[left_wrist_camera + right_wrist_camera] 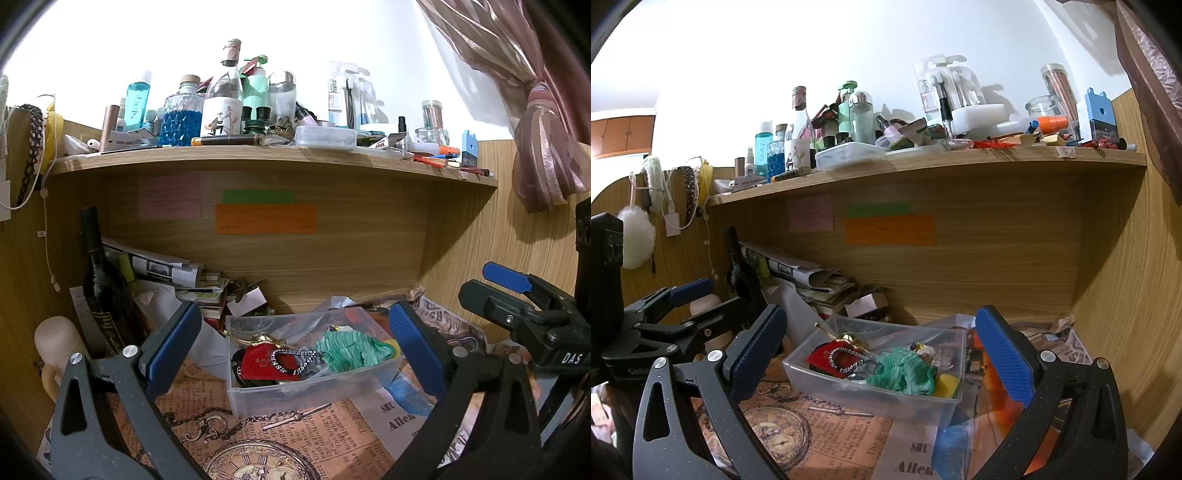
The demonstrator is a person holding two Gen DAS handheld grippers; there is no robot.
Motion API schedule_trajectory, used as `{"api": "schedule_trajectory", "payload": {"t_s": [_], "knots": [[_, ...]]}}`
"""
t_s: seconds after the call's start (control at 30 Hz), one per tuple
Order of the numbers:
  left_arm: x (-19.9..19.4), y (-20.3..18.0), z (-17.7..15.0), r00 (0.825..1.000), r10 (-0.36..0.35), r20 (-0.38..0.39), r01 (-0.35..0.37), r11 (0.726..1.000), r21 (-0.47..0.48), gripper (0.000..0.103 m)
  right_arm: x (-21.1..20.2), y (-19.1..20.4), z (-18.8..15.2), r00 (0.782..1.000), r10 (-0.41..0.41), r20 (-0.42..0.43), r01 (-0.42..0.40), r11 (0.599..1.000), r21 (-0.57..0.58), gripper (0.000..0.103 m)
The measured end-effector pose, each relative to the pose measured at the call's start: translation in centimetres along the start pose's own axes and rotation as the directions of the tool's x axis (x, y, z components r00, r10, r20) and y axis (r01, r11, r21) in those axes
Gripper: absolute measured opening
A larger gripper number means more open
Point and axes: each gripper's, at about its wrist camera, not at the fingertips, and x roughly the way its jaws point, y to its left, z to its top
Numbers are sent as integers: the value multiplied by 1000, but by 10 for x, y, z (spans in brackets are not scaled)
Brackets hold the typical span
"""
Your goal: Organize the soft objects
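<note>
A clear plastic box (295, 395) (849, 387) stands on the printed desk mat. In it lie a green scrunchie (351, 350) (905, 373), a red fabric piece with a beaded hair band (273, 363) (834, 356) and a yellow soft item (947, 386). My left gripper (295, 350) is open and empty, its fingers spread on both sides of the box. My right gripper (882, 350) is open and empty, also held in front of the box. The right gripper shows at the right edge of the left wrist view (524, 295).
A wooden shelf (258, 155) (923, 162) above is crowded with bottles and jars. A dark wine bottle (99, 273) and a paper pile (177, 273) stand at the back left. A pink curtain (535, 110) hangs right. A white puff (637, 236) hangs left.
</note>
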Motion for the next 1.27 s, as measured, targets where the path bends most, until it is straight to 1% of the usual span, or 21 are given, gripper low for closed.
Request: {"api": "schedule_trajectory", "payload": {"t_s": [0.47, 0.63, 1.27], "knots": [[2, 1, 0, 1000, -7, -7, 7, 1000, 1, 103, 1, 1, 0, 1000, 0, -3, 0, 1000, 3, 103], [6, 5, -2, 999, -27, -18, 27, 1000, -2, 103, 0, 1, 0, 1000, 0, -6, 0, 1000, 4, 103], [7, 5, -2, 999, -27, -19, 27, 1000, 1, 103, 9, 0, -4, 1000, -8, -23, 8, 1000, 10, 103]]}}
